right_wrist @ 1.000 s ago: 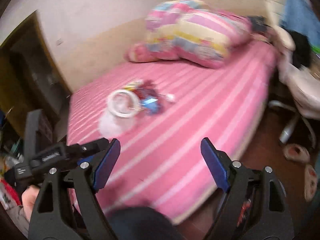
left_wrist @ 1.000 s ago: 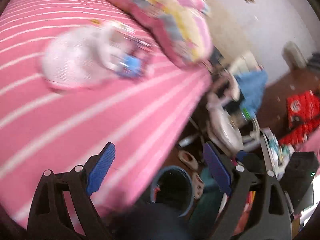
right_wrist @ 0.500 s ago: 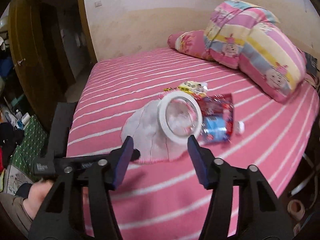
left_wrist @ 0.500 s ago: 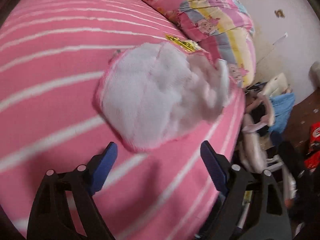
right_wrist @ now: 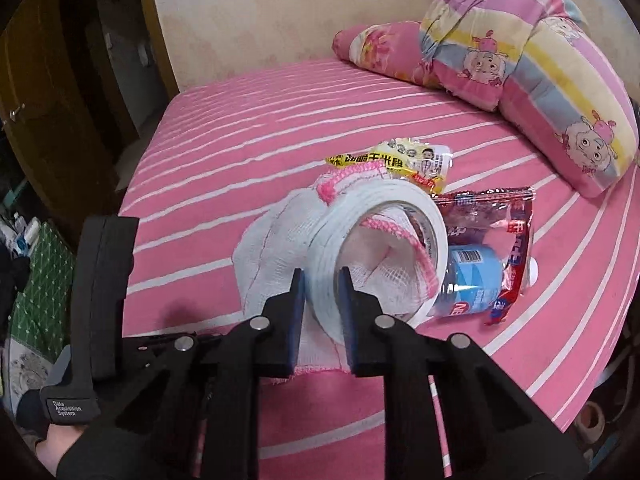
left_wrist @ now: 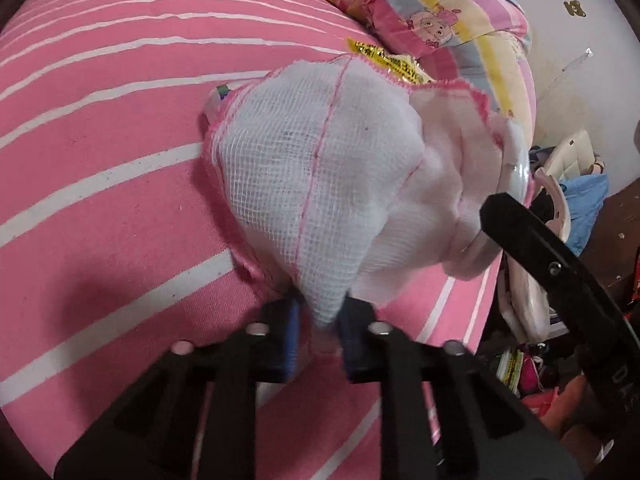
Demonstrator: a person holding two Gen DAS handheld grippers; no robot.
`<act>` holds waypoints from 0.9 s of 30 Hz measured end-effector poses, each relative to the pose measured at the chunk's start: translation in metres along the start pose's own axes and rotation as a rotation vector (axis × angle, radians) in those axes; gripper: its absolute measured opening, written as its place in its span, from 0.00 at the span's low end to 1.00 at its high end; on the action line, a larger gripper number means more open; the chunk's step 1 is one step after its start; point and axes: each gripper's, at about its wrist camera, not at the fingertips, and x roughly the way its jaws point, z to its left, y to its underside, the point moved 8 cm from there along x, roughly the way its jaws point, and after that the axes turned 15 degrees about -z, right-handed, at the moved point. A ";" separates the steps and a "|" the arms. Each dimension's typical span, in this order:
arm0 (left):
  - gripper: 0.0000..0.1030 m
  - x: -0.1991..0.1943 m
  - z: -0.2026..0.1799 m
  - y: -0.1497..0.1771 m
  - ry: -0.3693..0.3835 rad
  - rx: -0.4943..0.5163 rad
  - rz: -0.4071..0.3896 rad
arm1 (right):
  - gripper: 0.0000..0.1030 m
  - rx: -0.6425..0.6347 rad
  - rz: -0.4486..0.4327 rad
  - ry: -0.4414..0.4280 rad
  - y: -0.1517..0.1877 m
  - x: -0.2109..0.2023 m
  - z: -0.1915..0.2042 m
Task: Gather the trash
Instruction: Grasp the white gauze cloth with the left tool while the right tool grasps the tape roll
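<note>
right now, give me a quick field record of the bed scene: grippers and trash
left gripper: shut on cloth
right gripper: shut on tape roll rim
cloth: gauze, pink hem, partly pushed through tape roll
other trash: yellow wrapper, red wrapper, blue bottle, beside the roll
surface: pink striped bed

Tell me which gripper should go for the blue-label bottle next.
Neither is free: left gripper pinches the gauze cloth, right gripper the tape roll. Right is nearer, since the bottle lies just beyond its tape.
</note>
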 end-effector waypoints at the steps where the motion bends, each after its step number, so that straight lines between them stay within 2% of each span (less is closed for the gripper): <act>1: 0.06 -0.003 0.000 -0.002 0.005 -0.004 -0.009 | 0.17 0.000 -0.008 0.004 -0.001 -0.005 0.000; 8: 0.05 -0.051 -0.007 -0.013 0.046 -0.007 -0.093 | 0.17 0.033 -0.046 -0.023 -0.012 -0.038 0.004; 16: 0.05 -0.114 -0.007 -0.025 0.113 -0.005 -0.213 | 0.17 0.024 -0.049 -0.041 -0.007 -0.072 0.018; 18: 0.05 -0.130 -0.005 -0.023 0.133 -0.013 -0.237 | 0.17 0.022 -0.054 -0.046 -0.006 -0.082 0.022; 22: 0.05 -0.156 0.002 -0.009 0.122 -0.054 -0.259 | 0.17 0.027 -0.066 -0.061 -0.004 -0.106 0.031; 27: 0.05 -0.181 -0.009 0.005 0.130 -0.056 -0.280 | 0.17 0.050 -0.077 -0.081 0.002 -0.139 0.045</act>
